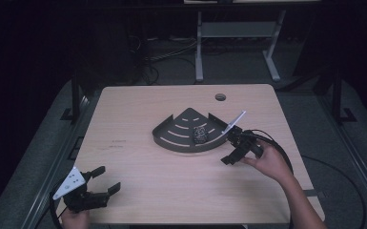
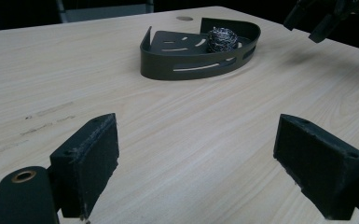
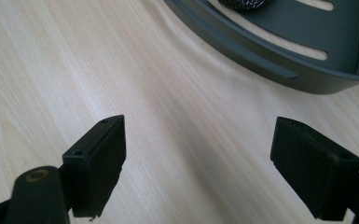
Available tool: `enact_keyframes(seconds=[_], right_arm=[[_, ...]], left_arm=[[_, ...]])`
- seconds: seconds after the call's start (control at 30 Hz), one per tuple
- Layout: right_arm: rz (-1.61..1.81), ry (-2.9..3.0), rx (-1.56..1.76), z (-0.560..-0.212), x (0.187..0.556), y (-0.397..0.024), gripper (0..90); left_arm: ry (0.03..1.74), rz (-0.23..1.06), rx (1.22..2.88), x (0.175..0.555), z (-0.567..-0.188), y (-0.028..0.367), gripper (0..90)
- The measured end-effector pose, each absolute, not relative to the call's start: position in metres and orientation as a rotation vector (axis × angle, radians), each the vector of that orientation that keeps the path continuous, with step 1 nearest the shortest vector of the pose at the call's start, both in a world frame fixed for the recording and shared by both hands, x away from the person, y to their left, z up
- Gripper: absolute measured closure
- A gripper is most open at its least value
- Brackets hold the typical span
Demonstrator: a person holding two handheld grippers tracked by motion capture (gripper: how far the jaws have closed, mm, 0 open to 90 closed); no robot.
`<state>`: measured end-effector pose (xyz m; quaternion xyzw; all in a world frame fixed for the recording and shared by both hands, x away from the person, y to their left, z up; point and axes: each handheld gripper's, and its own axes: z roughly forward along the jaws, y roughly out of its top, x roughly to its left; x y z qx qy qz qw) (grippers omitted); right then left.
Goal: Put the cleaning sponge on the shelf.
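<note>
Worktop (image 1: 138, 162): a light wooden top was seen, with a small round hole (image 1: 220, 97) near its far edge.
Tray (image 1: 171, 143): a dark fan-shaped tray with slots in its floor and a low wall was placed near the middle of the worktop, a little toward the right side.
Scrubber (image 1: 201, 134): a ball of steel wire was seen inside the tray, lying on its floor near the curved wall; in the left tool view it was found at (image 2: 222, 39).
Right tool (image 1: 234, 148): it was held by the right hand (image 1: 269, 161) just beside the right end of the tray, apart from it. Its jaws were spread wide and nothing was between them; only bare wood was seen under them in the right tool view.
Left tool (image 1: 106, 179): it was held at the near left corner of the worktop, well apart from the tray. Its jaws were also wide, with nothing gripped.
Cable (image 1: 286, 157): a black cable was seen looping beside the right hand.
</note>
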<state>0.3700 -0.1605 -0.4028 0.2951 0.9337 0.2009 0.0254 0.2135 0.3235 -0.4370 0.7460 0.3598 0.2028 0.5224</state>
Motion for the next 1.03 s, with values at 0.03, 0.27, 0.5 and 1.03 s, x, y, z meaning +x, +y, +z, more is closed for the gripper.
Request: enact_keyframes(seconds=[0.03,0.27,0.5,1.03], right_arm=[[0.62,2.888,0.913,-0.403,0.369,-0.161,17.8],[0.626,2.883,0.925,-0.41,0.361,-0.168,17.8],[0.636,2.886,0.943,-0.417,0.352,-0.175,17.8],[0.67,2.881,0.965,-0.43,0.331,-0.185,17.9]], left_arm=[[0.862,0.485,1.787,0.213,-0.437,0.324,13.3],[0.862,0.486,1.785,0.213,-0.437,0.323,13.3],[0.862,0.486,1.784,0.213,-0.437,0.323,13.3],[0.864,0.489,1.787,0.214,-0.437,0.323,13.3]])
